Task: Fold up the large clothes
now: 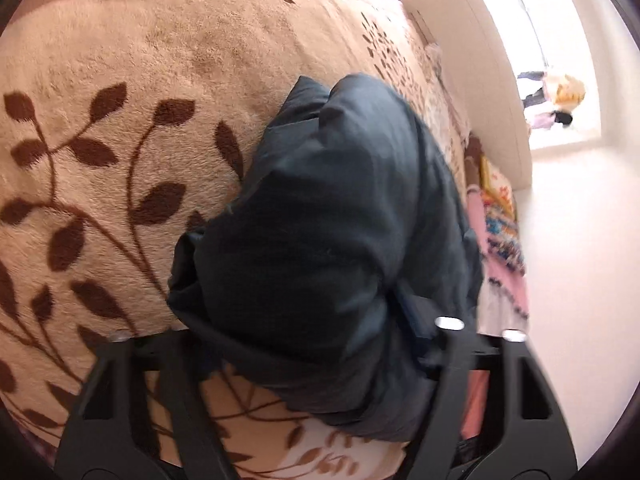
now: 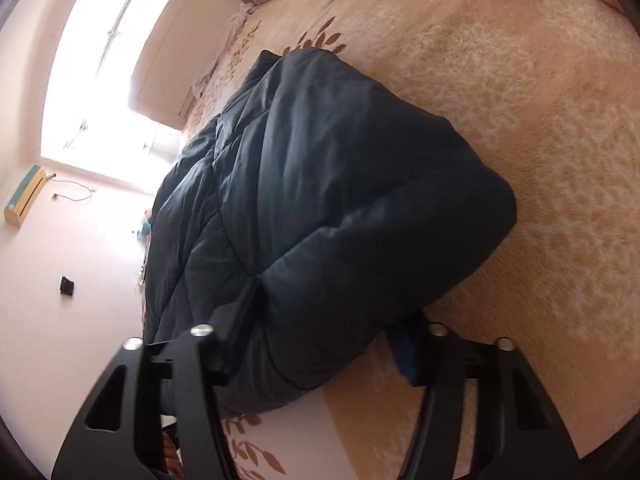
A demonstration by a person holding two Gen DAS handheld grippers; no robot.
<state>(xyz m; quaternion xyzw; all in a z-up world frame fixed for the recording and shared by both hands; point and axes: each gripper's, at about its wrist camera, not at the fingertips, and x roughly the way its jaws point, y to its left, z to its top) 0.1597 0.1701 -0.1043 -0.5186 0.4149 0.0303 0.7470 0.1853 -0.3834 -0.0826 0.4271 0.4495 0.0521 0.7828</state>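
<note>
A dark navy padded jacket (image 1: 332, 216) lies folded into a thick bundle on a tan bed blanket (image 1: 120, 100) with brown leaf prints. In the left wrist view my left gripper (image 1: 312, 344) straddles the near end of the bundle, jaws wide apart, the padded cloth filling the gap between them. In the right wrist view the jacket (image 2: 320, 200) shows as a quilted bundle, and my right gripper (image 2: 324, 324) also straddles its near end with wide jaws. A blue fingertip (image 2: 404, 350) shows at the bundle's edge. Neither grip is clearly closed on cloth.
A white headboard (image 1: 472, 64) and pink patterned pillows (image 1: 500, 240) stand by the bed's far side. A bright window (image 2: 100, 60), a wall air conditioner (image 2: 24, 194) and a white wall (image 2: 80, 300) are behind. The blanket (image 2: 520, 100) spreads wide around the bundle.
</note>
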